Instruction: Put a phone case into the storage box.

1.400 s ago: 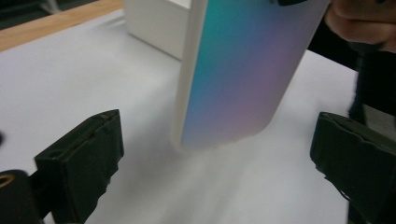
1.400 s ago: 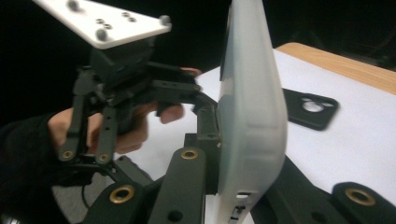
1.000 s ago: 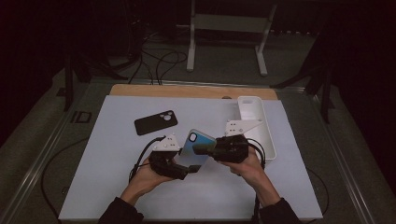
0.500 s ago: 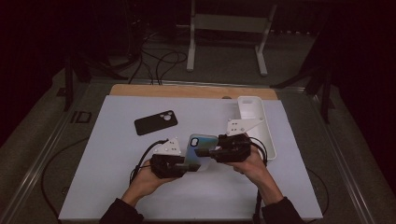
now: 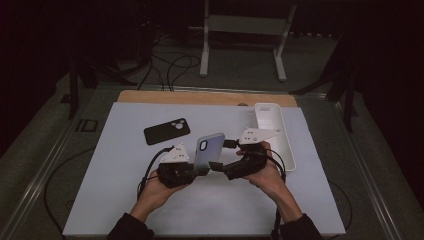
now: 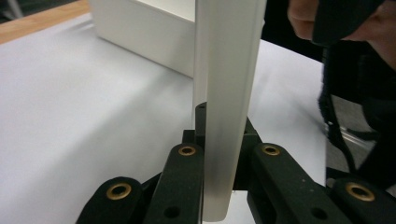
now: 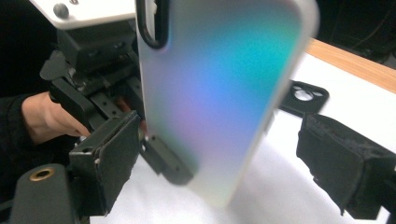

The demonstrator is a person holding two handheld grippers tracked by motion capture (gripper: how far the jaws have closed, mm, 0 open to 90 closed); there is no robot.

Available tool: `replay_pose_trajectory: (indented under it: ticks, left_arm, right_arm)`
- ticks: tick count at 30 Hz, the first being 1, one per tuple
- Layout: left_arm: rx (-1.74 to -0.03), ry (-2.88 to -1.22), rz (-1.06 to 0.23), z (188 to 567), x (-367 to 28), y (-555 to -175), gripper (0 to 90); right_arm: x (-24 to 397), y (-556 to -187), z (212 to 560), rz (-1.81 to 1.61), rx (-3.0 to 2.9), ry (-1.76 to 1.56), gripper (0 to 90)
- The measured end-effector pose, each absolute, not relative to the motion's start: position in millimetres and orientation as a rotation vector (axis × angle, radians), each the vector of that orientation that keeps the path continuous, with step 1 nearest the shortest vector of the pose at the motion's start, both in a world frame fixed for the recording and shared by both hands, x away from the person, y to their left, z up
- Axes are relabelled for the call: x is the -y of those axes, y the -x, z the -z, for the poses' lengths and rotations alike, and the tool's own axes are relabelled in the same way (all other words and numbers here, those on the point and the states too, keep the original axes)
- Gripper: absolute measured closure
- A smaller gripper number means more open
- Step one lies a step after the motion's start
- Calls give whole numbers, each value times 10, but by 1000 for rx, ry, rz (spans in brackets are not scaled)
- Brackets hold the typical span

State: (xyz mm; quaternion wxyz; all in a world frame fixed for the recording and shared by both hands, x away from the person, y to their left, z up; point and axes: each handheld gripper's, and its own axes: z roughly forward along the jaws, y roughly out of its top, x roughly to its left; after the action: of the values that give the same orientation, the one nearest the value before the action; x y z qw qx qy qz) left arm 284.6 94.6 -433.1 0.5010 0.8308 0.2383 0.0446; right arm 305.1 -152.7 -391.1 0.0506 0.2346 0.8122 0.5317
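Two phone cases: iridescent one [image 5: 208,150] upright, black one [image 5: 167,131] flat.

a white table [image 5: 125,200] bears a black phone case [image 5: 166,131] and white tray [image 5: 287,150]

A black phone case [image 5: 166,131] lies flat on the white desk [image 5: 120,200], beyond the left claw [image 5: 200,171] and well apart from it. A long white tray [image 5: 274,131] sits just beyond the right claw [image 5: 220,155], near the desk's far edge. Past the desk, cables [image 5: 170,65] trail over the floor beside a white stand [image 5: 245,30].
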Motion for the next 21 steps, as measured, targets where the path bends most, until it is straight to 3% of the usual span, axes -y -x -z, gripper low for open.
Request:
replay_pose_trajectory:
  ticks: [21]
  left_arm:
    - [-747,-1967,-292,4356,-946,-2823,861]
  right_arm:
    - [1539,-3017,3957,-1639,-2311,-839,92]
